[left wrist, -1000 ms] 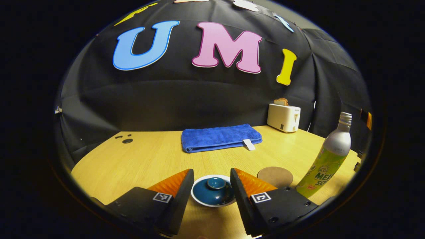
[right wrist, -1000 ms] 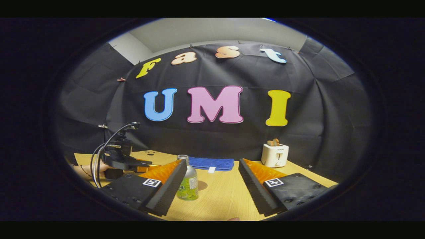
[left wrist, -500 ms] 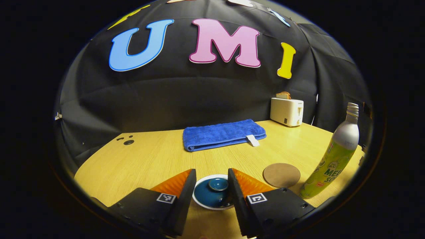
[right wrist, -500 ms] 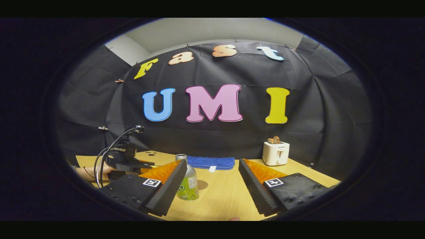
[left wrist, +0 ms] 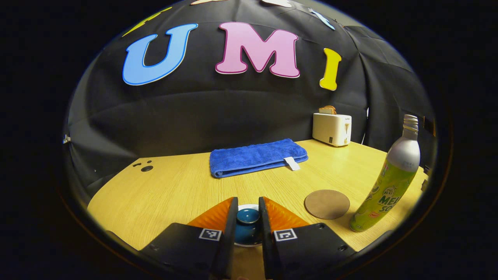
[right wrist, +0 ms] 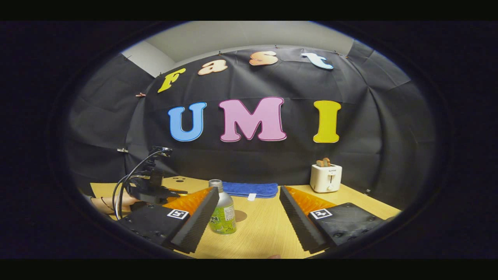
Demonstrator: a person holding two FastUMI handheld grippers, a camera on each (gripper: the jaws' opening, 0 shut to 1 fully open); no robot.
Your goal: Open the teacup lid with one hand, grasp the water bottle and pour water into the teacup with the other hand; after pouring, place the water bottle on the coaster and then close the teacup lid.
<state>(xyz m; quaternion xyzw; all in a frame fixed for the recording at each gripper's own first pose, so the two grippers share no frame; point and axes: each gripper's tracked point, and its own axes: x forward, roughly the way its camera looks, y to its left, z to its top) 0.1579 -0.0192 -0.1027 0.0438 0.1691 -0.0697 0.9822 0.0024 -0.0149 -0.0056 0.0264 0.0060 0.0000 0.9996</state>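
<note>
The teacup [left wrist: 248,206] shows a white rim and a dark blue lid [left wrist: 246,229] with a round knob. My left gripper [left wrist: 248,201] hangs over it, and both fingers press on the knob from either side. To the right a silver and green water bottle [left wrist: 393,182] stands upright without a cap, beside a round brown coaster [left wrist: 327,204]. In the right gripper view my right gripper [right wrist: 249,190] is open and empty above the table. The bottle [right wrist: 222,214] stands ahead of its left finger, apart from it. The left gripper [right wrist: 149,186] shows farther left, held by a hand [right wrist: 107,203].
A folded blue towel [left wrist: 256,157] lies at the back of the wooden table [left wrist: 175,186]. A white toaster [left wrist: 332,128] with bread in it stands at the back right corner. Small dark holes [left wrist: 146,168] mark the table's far left.
My left gripper's fingers have come together from wide open onto the lid's knob. The right gripper has drifted slightly and stays open.
</note>
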